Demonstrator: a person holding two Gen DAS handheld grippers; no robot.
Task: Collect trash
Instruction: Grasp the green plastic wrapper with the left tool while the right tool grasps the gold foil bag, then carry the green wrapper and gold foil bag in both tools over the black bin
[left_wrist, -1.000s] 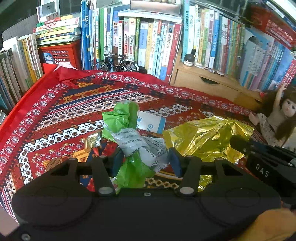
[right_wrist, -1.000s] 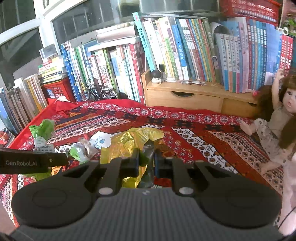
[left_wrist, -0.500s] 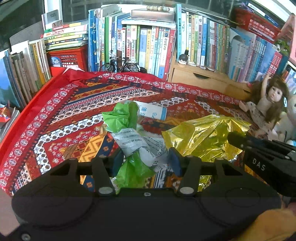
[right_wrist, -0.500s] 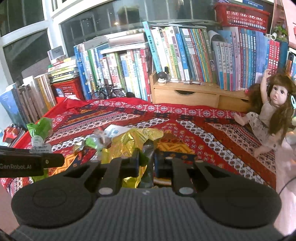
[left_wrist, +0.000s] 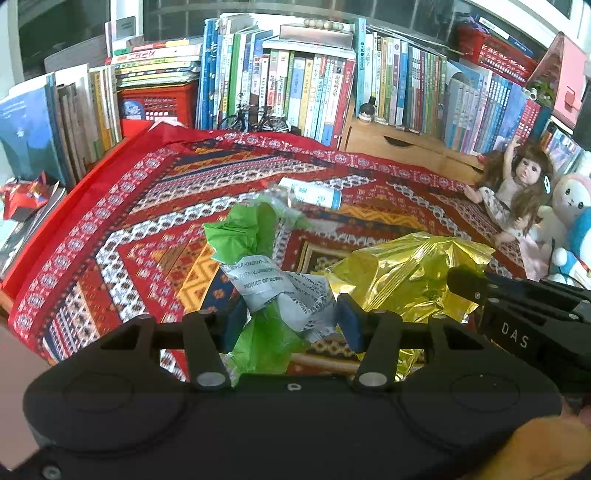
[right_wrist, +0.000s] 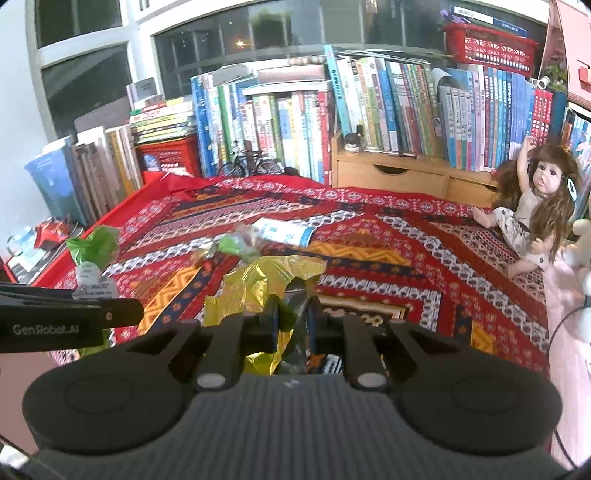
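My left gripper (left_wrist: 291, 321) is shut on a crumpled green wrapper (left_wrist: 247, 232) with a white printed label, held above the patterned red cloth (left_wrist: 147, 206). My right gripper (right_wrist: 291, 314) is shut on a gold foil wrapper (right_wrist: 258, 284), which also shows in the left wrist view as a gold foil wrapper (left_wrist: 406, 273) just right of the green one. The two grippers hang side by side. On the cloth farther back lie a white and blue packet (right_wrist: 284, 230) and a small clear and green crumpled wrapper (right_wrist: 236, 243), which is blurred.
Rows of books (left_wrist: 295, 81) and a red crate (left_wrist: 159, 107) line the back and left. A wooden drawer box (right_wrist: 406, 177) and a toy bicycle (left_wrist: 255, 120) stand at the cloth's far edge. A doll (right_wrist: 535, 206) and a plush toy (left_wrist: 576, 210) sit at the right.
Both grippers have drawn back from the bookshelf and risen a little, each still holding its wrapper. More of the cloth, the doll and the plush toy now show.
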